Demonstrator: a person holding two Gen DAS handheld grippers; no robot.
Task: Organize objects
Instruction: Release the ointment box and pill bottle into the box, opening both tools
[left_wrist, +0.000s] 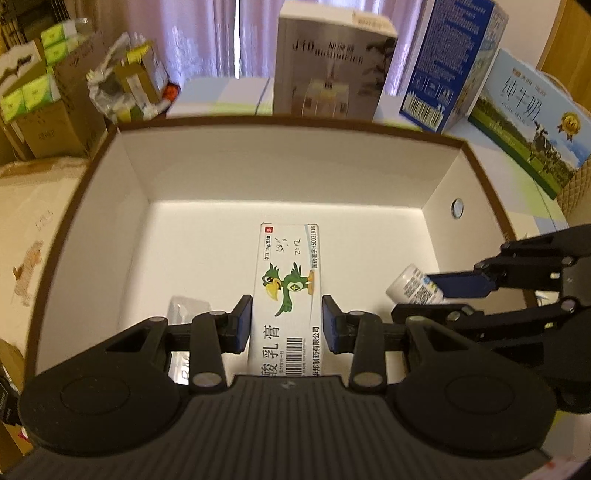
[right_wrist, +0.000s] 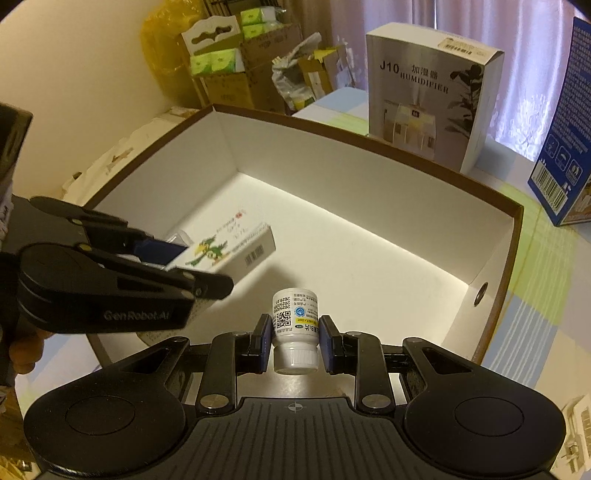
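My left gripper (left_wrist: 287, 321) is shut on a white ointment carton with a green parrot (left_wrist: 288, 291), held over the inside of a brown-rimmed white storage box (left_wrist: 258, 173). My right gripper (right_wrist: 294, 338) is shut on a small white pill bottle (right_wrist: 295, 325), cap toward the camera, held over the same box (right_wrist: 369, 192). In the left wrist view the right gripper (left_wrist: 443, 295) comes in from the right with the bottle (left_wrist: 410, 288). In the right wrist view the left gripper (right_wrist: 177, 258) holds the carton (right_wrist: 225, 251) at the left.
A clear blister pack (left_wrist: 186, 310) lies on the box floor under the left gripper. Behind the box stand a humidifier carton (right_wrist: 424, 96), a blue carton (left_wrist: 443, 62) and a milk carton (left_wrist: 532, 122). Cardboard boxes and tissue packs (left_wrist: 33, 85) pile up at the left.
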